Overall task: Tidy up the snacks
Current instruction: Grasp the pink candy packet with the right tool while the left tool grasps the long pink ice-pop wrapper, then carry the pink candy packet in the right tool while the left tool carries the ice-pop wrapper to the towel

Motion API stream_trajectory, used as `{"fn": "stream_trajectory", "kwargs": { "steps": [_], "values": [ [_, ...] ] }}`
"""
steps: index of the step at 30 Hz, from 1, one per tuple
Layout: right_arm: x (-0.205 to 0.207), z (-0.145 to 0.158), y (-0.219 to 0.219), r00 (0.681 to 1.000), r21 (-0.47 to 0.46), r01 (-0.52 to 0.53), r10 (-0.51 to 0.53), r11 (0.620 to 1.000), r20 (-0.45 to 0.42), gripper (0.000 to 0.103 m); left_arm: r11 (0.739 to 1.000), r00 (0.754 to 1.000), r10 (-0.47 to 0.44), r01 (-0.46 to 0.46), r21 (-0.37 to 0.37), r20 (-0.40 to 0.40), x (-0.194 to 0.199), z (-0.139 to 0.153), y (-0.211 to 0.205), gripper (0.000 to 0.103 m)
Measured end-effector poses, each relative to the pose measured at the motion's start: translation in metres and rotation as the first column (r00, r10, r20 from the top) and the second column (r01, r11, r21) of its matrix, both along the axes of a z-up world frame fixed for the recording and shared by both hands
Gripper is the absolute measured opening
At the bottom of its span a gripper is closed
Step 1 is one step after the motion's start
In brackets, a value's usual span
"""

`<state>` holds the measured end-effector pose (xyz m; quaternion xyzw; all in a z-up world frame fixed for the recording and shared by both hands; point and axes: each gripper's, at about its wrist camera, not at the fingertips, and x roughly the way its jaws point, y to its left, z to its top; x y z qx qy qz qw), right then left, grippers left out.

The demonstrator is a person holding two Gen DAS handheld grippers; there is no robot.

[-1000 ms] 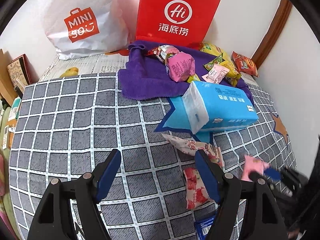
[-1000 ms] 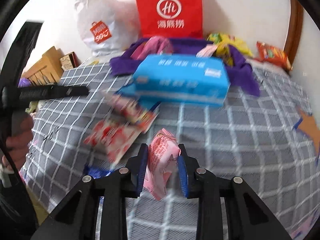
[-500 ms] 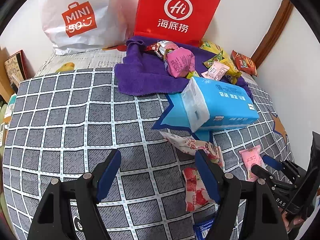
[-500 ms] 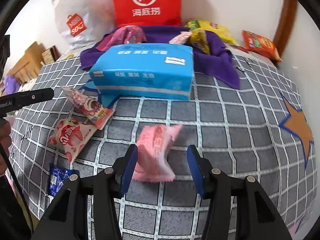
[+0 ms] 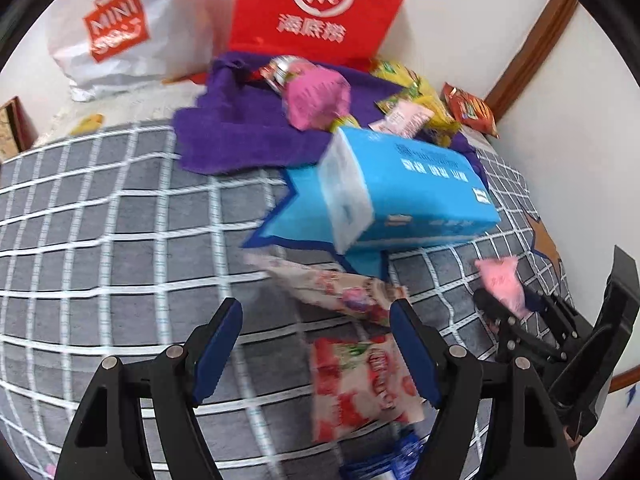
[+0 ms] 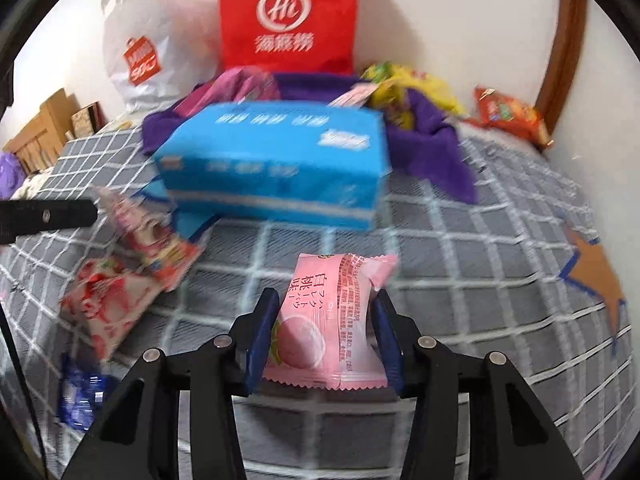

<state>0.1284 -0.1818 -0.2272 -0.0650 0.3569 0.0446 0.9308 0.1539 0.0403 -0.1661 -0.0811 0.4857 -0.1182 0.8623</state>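
My right gripper (image 6: 324,320) is closed on a pink peach snack packet (image 6: 332,316), its blue pads touching both sides; the packet also shows in the left wrist view (image 5: 500,284). My left gripper (image 5: 316,344) is open and empty above a red-and-white strawberry snack packet (image 5: 360,384) and a long pale packet (image 5: 332,288). Those two packets lie left in the right wrist view: the strawberry snack packet (image 6: 104,308) and the long pale packet (image 6: 148,236). More snacks lie on a purple towel (image 5: 236,140) at the back.
A blue tissue pack (image 5: 404,196) lies mid-bed on the grey checked cover (image 5: 100,240). A red bag (image 5: 320,8) and a white bag (image 5: 120,32) stand against the wall. A small blue packet (image 6: 80,396) lies near the front edge. An orange snack bag (image 6: 508,116) lies far right.
The right gripper, open around the pink packet half a second ago, has closed on it and holds it. The left gripper has moved forward towards the packets; both views are blurred.
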Motion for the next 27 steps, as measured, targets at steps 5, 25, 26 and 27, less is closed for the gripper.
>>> {"fn": "stream_trajectory", "kwargs": {
  "steps": [5,25,26,27],
  "values": [
    [0.007,-0.01,-0.014,0.999,0.056,-0.008,0.011,0.998,-0.046,0.047,0.999,1.0,0.009,-0.008,0.035,-0.023,0.013,-0.013,-0.022,0.074],
    [0.008,-0.013,-0.011,0.999,0.071,-0.011,0.015,0.997,-0.051,0.048,0.998,0.998,0.06,-0.06,-0.003,0.018,0.018,-0.005,0.006,0.024],
    [0.008,-0.012,-0.011,0.999,0.072,-0.011,0.014,0.997,-0.051,0.048,0.998,0.998,0.061,-0.061,-0.002,0.004,0.017,-0.004,0.012,0.024],
    [0.009,-0.012,-0.012,0.999,0.072,-0.011,0.015,0.997,-0.052,0.048,0.998,0.998,0.061,-0.061,0.001,-0.013,0.016,-0.003,0.018,0.024]
  ]
}}
